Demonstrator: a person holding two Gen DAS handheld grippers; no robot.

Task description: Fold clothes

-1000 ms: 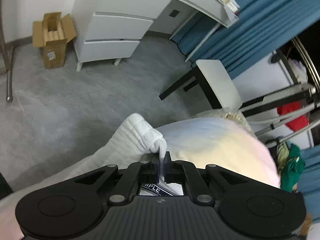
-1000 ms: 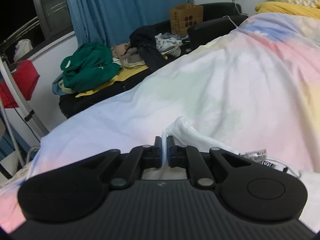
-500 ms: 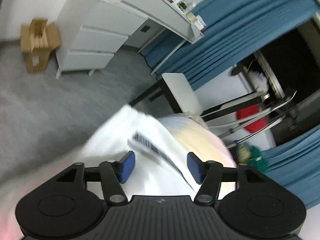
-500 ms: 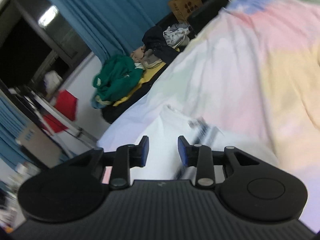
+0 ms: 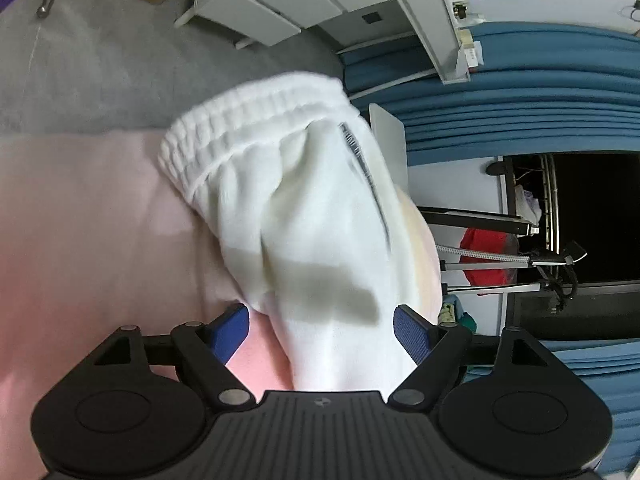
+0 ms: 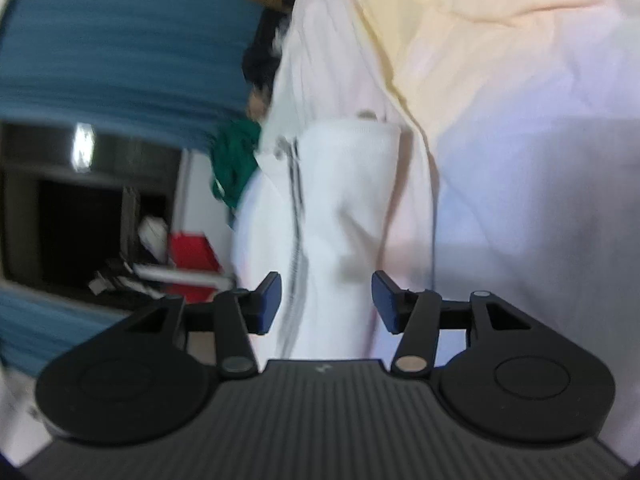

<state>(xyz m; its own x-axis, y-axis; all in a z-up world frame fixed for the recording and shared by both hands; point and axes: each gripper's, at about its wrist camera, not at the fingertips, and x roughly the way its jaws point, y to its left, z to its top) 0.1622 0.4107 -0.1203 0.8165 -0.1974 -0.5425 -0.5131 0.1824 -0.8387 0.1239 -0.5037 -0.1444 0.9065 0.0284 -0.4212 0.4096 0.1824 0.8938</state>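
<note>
White pants (image 5: 304, 208) with a ribbed elastic waistband and a dark side stripe lie on the pastel bedspread (image 5: 80, 220). In the left wrist view the waistband end lies just ahead of my left gripper (image 5: 321, 330), which is open and empty above the cloth. In the right wrist view the pants (image 6: 340, 208) stretch away from my right gripper (image 6: 326, 300), which is also open and empty over them. That view is motion-blurred.
A white drawer unit (image 5: 280, 4) and grey floor (image 5: 100, 72) lie beyond the bed edge. Blue curtains (image 5: 500, 92), a drying rack with a red garment (image 5: 488, 256) and a green clothes pile (image 6: 234, 160) stand beside the bed.
Both grippers were shut on the white pants a second ago. Both have opened and let go, and the pants now lie on the bed. Both cameras have swung round.
</note>
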